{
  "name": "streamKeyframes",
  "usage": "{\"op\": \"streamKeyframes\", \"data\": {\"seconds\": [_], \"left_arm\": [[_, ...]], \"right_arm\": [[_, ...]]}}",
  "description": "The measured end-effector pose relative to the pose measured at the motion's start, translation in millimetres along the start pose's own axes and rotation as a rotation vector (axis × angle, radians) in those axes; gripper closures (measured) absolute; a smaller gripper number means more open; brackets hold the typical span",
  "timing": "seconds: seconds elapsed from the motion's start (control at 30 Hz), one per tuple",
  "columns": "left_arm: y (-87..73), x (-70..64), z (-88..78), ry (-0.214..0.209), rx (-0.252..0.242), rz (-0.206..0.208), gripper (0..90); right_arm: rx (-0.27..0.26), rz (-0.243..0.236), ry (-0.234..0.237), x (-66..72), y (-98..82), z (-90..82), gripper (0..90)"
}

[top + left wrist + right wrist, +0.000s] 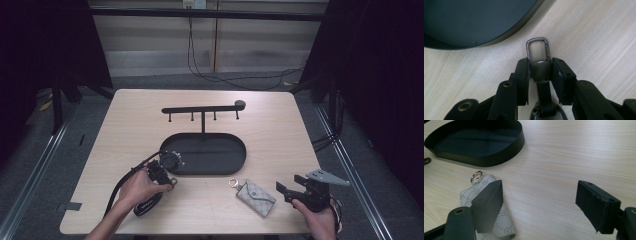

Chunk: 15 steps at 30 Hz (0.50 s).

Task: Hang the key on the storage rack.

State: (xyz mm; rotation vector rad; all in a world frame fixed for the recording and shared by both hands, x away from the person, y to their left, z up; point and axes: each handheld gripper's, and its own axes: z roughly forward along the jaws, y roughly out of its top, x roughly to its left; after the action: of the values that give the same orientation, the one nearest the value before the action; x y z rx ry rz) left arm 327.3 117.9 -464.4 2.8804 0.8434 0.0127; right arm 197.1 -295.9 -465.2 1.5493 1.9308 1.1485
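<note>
The light wooden table carries a black oval tray with a hook rail near its middle. Near the front edge lies a grey patterned key pouch with a gold ring, untouched, ahead of the right gripper, whose jaws stand wide. The left gripper clamps a dark metal key fob beside the tray's front-left rim; its carabiner points toward the tray. The fob's lower part is hidden behind the jaws.
</note>
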Motion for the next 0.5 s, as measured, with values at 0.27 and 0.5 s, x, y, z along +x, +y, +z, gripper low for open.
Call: {"op": "streamKeyframes", "data": {"seconds": [0.27, 0.5], "left_arm": [[9.8, 1.1, 0.4, -0.010, 0.079, 0.009, 70.1], [12.4, 0.7, 1.0, -0.006, 0.091, -0.021, 70.7]], "right_arm": [[0.002, -0.005, 0.001, 0.6, -0.1, 0.3, 22.0], [0.006, -0.008, 0.000, 0.8, -0.2, 0.5, 22.1]]}}
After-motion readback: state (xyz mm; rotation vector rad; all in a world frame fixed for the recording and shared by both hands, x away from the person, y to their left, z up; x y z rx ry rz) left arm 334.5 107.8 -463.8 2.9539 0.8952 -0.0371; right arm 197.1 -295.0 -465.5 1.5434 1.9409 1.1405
